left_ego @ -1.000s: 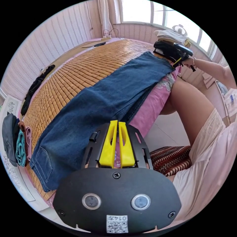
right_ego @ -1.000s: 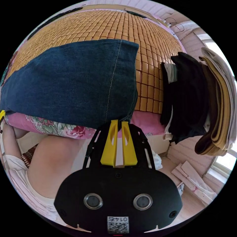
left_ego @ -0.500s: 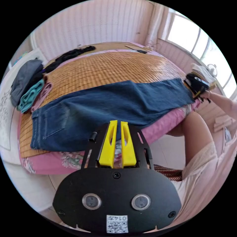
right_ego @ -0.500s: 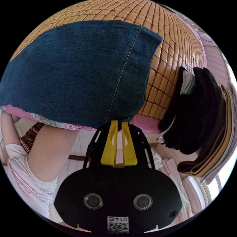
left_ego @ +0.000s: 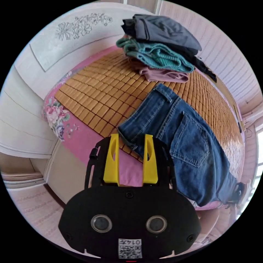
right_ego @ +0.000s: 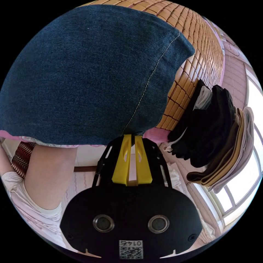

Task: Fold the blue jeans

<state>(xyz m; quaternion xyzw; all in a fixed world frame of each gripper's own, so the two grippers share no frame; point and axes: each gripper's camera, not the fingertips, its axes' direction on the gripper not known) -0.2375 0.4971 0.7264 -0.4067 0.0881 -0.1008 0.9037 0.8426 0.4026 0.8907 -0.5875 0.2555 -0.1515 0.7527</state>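
Note:
The blue jeans (left_ego: 189, 142) lie flat along the front edge of a bamboo mat (left_ego: 109, 90), back pocket up and waist end nearest me. My left gripper (left_ego: 131, 137) is open, its yellow jaws standing either side of the waistband corner without pressing on it. In the right gripper view the leg end of the jeans (right_ego: 82, 71) fills the upper picture. My right gripper (right_ego: 131, 136) has its jaws together at the hem, which meets their tips.
A stack of folded clothes (left_ego: 159, 46) sits on the mat just beyond the waist. Another pile of dark and tan folded clothes (right_ego: 216, 131) lies right of the leg end. A pink flowered sheet (left_ego: 57, 115) hangs below the mat. A person's leg (right_ego: 46, 175) is beside the bed.
The left view has swung from mid-leg to the waist end, and the left jaws have gone from shut to open around the waistband corner. The right view has closed in on the hem.

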